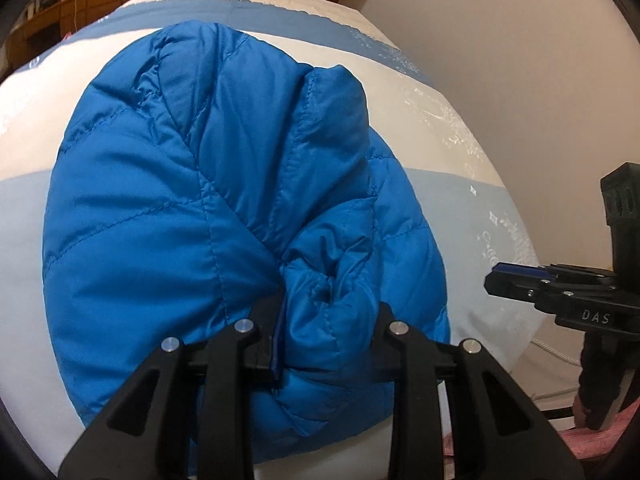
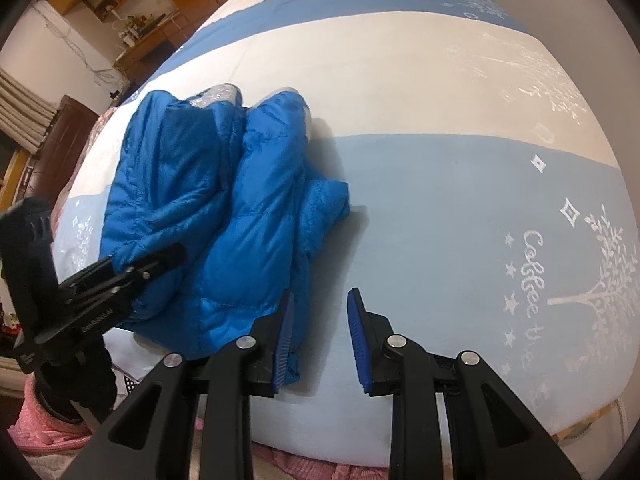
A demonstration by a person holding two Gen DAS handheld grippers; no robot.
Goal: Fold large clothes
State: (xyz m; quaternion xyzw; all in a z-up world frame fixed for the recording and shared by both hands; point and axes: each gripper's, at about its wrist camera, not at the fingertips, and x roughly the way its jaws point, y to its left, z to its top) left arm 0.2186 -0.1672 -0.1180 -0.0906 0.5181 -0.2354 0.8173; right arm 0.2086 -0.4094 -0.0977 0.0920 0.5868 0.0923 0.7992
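A blue quilted puffer jacket (image 1: 208, 216) lies bunched and partly folded on the bed (image 1: 448, 184). My left gripper (image 1: 326, 320) has its jaws spread wide around a puffy fold at the jacket's near edge; the fabric fills the gap. It also shows from the side in the right wrist view (image 2: 176, 254), over the jacket (image 2: 248, 216). My right gripper (image 2: 320, 312) is open and empty, just right of the jacket's near edge, above the light blue sheet (image 2: 440, 208). In the left wrist view it (image 1: 490, 278) hovers off the bed's right side.
The bed sheet has blue and cream bands with white print (image 2: 532, 280). A plain wall (image 1: 520, 60) runs along the bed's right side. Wooden shelves and furniture (image 2: 132, 12) stand beyond the far left. Pink fabric (image 2: 44, 424) shows at the near edge.
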